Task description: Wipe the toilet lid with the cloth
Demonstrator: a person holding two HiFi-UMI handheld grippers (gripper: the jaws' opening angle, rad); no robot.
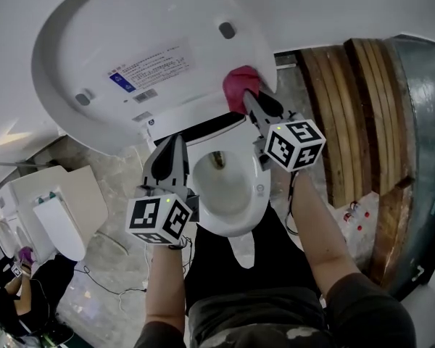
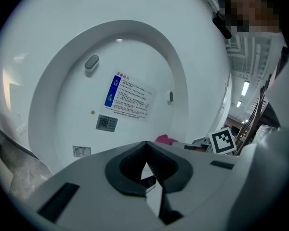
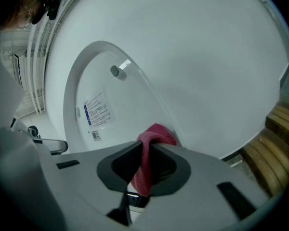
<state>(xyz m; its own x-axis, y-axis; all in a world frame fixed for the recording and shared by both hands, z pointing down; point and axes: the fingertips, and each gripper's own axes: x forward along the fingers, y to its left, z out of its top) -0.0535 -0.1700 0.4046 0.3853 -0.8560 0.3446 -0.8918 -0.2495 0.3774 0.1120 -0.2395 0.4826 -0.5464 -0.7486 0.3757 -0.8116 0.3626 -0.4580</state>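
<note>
The right gripper (image 3: 147, 147) had its fingers clenched on the pink cloth (image 3: 157, 132), a fold of which ran down between the pads while the bunched end bulged out just beyond the fingertips. That bunch lay against the inner face of the raised white toilet lid (image 1: 94, 27), at the lid's lower edge close to the hinge side, so the lid stood directly ahead of the right fingers. Further beyond those fingertips, across the lid's face, sat a printed label (image 1: 149, 67), with one grey rubber bumper (image 1: 227, 30) above the cloth and another (image 1: 82, 98) at the far side of the label. The left gripper (image 2: 145, 147) had its fingers pressed together on nothing, their tips pointing at the same lid but apart from it; from these fingers the cloth lay off to the right and a little ahead, near the right gripper's marker cube (image 2: 220, 141). Below and between both pairs of fingers was the open toilet bowl (image 1: 255, 194). Wooden planks (image 1: 355, 107) stood to the outer side of the right fingers.
</note>
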